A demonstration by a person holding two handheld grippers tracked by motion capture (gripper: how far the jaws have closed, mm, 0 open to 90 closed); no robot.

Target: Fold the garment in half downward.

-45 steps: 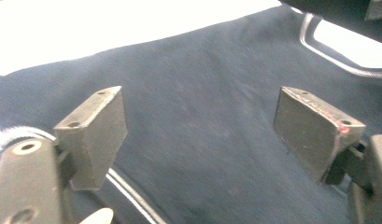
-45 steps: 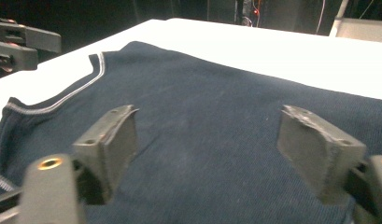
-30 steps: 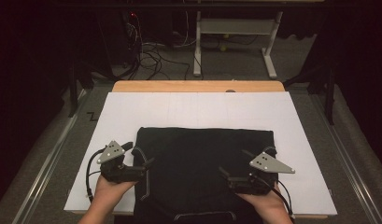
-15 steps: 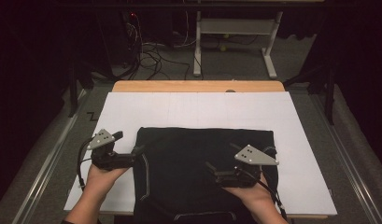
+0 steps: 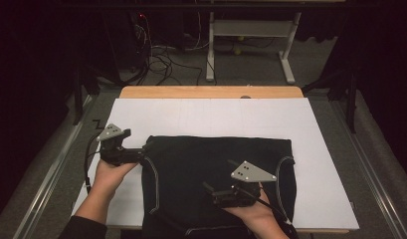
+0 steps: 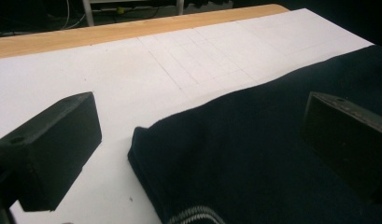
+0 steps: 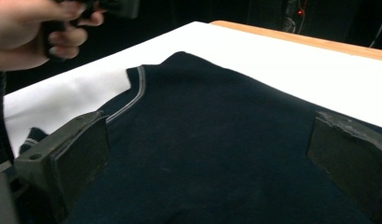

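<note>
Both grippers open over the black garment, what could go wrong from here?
1. The left gripper straddles the corner of the black fabric garment; closing here might catch only the top layer, so the fold could slip apart.
2. The right gripper hovers over flat mid-cloth; a pinch there may bunch it.
3. The garment's near hem overhangs the white table cover, so a pull could drag it off.

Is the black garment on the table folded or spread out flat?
Folded, it seems. The garment lies as a compact rectangle on the white sheet, and the left gripper view shows a thick doubled edge at its corner.
</note>
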